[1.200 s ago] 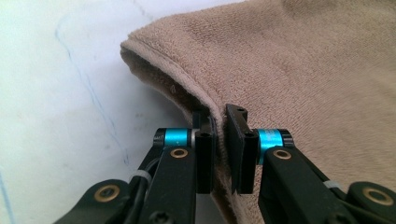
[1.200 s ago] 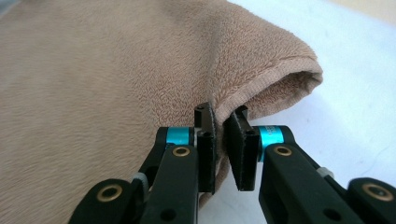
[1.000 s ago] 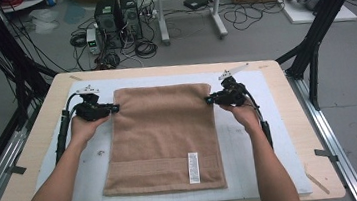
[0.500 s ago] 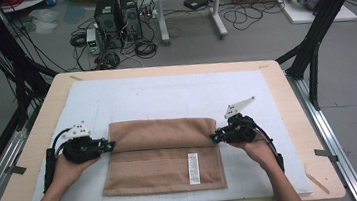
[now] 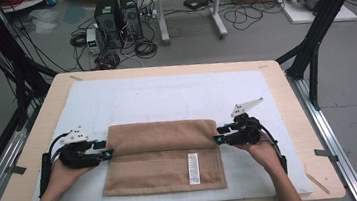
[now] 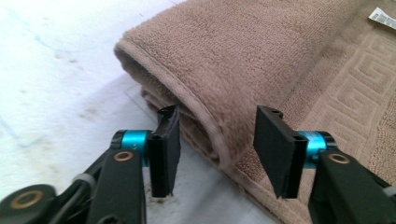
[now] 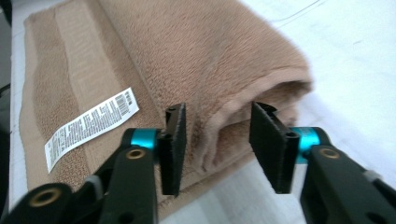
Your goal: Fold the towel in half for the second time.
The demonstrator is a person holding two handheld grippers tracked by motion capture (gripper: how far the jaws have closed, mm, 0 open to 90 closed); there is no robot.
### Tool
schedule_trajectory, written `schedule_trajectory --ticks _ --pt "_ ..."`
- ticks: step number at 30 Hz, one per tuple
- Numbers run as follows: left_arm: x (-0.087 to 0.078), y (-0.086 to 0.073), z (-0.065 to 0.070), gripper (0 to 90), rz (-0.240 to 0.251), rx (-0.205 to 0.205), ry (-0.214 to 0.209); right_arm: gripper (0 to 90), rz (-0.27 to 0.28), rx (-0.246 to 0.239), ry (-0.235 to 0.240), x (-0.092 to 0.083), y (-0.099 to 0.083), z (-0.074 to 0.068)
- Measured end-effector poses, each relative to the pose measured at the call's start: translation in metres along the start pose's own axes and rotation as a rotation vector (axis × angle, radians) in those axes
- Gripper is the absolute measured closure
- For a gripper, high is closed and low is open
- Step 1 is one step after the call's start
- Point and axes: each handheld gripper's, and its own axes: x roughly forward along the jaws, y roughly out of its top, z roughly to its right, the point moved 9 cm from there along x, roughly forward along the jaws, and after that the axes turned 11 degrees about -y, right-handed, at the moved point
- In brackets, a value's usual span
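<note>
Two grippers sit at the ends of a folded brown towel (image 5: 164, 154), one at each side. The left gripper (image 5: 107, 153) has its jaws spread; they have just been opening, and in the left gripper view (image 6: 217, 144) the rolled, hemmed edge of the towel's fold (image 6: 196, 107) lies in the gap between the pads without either pad pressing on it. The right gripper (image 5: 218, 139) is spread likewise, its jaws also just opened; the right gripper view (image 7: 217, 144) shows the fold's end (image 7: 261, 93) standing loose between the two black pads.

From above, the towel lies on the near half of the worktop (image 5: 30, 146), on a pale sheet (image 5: 166, 97) that covers most of it. Its far part is folded over toward the person, and a strip of the lower layer stays uncovered at the near edge. Both hands come in from the bottom, each around its gripper.

Close up, the gripper views give what the high view cannot — the left one shows a woven key pattern (image 6: 355, 79) in a band across the lower layer, and the open tunnel of the fold at its end. The right one shows the plush pile on the upper layer.

A white care label (image 5: 193, 168) lies on the uncovered strip, near the right gripper. In the right gripper view the label (image 7: 91, 127) carries lines of small print and a barcode-like block — too fine and blurred to read. A corner of the same label (image 6: 383, 16) shows at the top edge of the left gripper view.
</note>
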Motion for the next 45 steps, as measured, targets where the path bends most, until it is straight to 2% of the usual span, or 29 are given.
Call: schedule_trajectory --ticks 4,7,9,11,14,18,22,24,25,26,28,31,34,37,38,39,40,41,42,44,45 --pt "-0.012 0.009 -0.006 45.4 0.022 -0.006 0.021 46.5 0.033 0.007 -0.04 -0.009 0.012 0.005" --pt "-0.015 0.019 -0.011 44.4 0.04 -0.006 0.036 44.7 0.047 0.002 -0.052 -0.008 0.024 0.009" --pt "-0.013 0.026 -0.016 43.8 0.048 -0.009 0.043 44.6 0.047 -0.001 -0.062 -0.004 0.031 0.013" --pt "-0.01 0.032 -0.024 41.8 0.058 -0.017 0.074 44.6 0.043 0.004 -0.063 0.002 0.037 0.016" --pt "-0.001 0.039 -0.035 39.8 0.052 -0.032 0.088 43.6 0.029 0.009 -0.058 0.015 0.043 0.02" --pt "0.014 0.045 -0.043 40.3 0.065 -0.081 0.051 40.0 -0.002 0.014 -0.039 0.03 0.047 0.024" --pt "0.034 0.035 -0.044 38.7 -0.022 -0.132 -0.033 37.2 -0.052 0.043 0.018 0.043 0.041 0.024" --pt "0.038 0.03 -0.041 46.9 -0.055 -0.126 -0.07 43.7 -0.084 0.06 0.079 0.045 0.036 0.019" --pt "0.037 0.029 -0.04 57.1 -0.062 -0.113 -0.081 51.1 -0.099 0.057 0.107 0.045 0.034 0.015" --pt "0.035 0.03 -0.038 69.0 -0.053 -0.101 -0.083 62.6 -0.112 0.04 0.128 0.044 0.032 0.01" --pt "0.029 0.035 -0.033 78.3 -0.028 -0.071 -0.085 74.9 -0.103 -0.001 0.144 0.039 0.033 0.003" --pt "0.016 0.043 -0.023 81.8 0.012 -0.031 -0.082 78.5 -0.069 -0.048 0.147 0.03 0.038 -0.005" --pt "0.0 0.047 -0.009 82.5 0.045 0.015 -0.08 78.5 -0.025 -0.075 0.145 0.015 0.044 -0.013" --pt "-0.019 0.045 0.014 82.3 0.092 0.057 -0.105 77.8 0.022 -0.117 0.175 -0.005 0.046 -0.029" --pt "-0.024 0.04 0.024 81.8 0.091 0.074 -0.123 76.6 0.034 -0.138 0.191 -0.012 0.043 -0.036" --pt "-0.03 0.033 0.033 80.0 0.07 0.089 -0.142 74.2 0.035 -0.161 0.199 -0.018 0.039 -0.043" --pt "-0.036 0.025 0.042 75.0 0.06 0.1 -0.153 70.8 0.032 -0.174 0.226 -0.025 0.033 -0.051" --pt "-0.041 0.018 0.05 65.6 0.061 0.106 -0.169 66.9 0.029 -0.181 0.249 -0.03 0.027 -0.057" --pt "-0.046 0.011 0.056 59.4 0.055 0.1 -0.183 64.7 0.028 -0.179 0.265 -0.035 0.022 -0.061" --pt "-0.053 0.002 0.061 54.4 0.059 0.084 -0.194 62.7 0.053 -0.156 0.299 -0.043 0.018 -0.065" --pt "-0.055 0.0 0.06 53.3 0.059 0.086 -0.183 61.7 0.061 -0.151 0.298 -0.044 0.017 -0.064"
